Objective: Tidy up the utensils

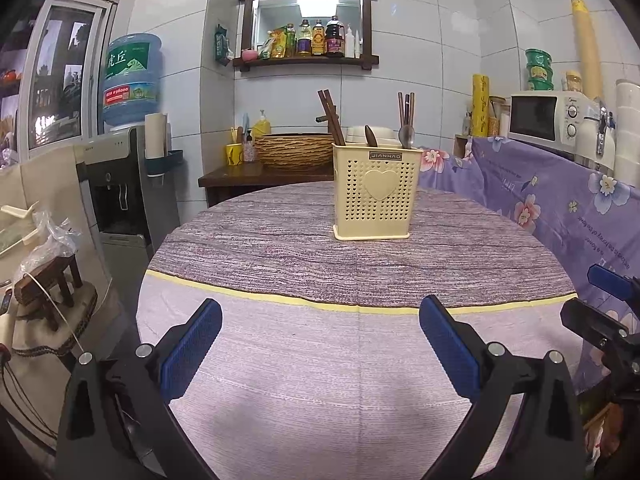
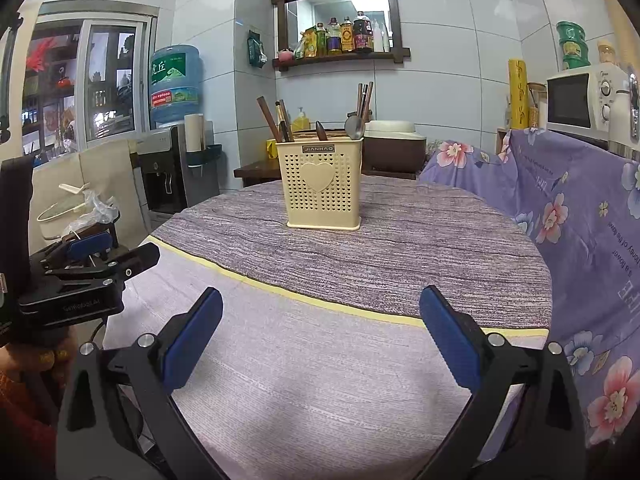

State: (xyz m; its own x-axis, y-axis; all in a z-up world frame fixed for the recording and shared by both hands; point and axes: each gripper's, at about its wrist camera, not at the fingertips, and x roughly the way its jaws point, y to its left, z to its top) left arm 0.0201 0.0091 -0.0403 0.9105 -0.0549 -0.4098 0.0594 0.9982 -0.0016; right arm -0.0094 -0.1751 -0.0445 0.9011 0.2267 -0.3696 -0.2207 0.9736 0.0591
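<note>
While both grippers, left gripper and right gripper, are held apart and empty, a cream utensil holder is seen at twelve o'clock on the round table. It could be tipped if its tall chopsticks are snagged.

The left gripper hovered low with its jaws spread wide, its blue pads angled outward and holding nothing. The right gripper hung level beside it, likewise wide open and empty. Each showed at the edge of the other's view, near but apart.
</note>
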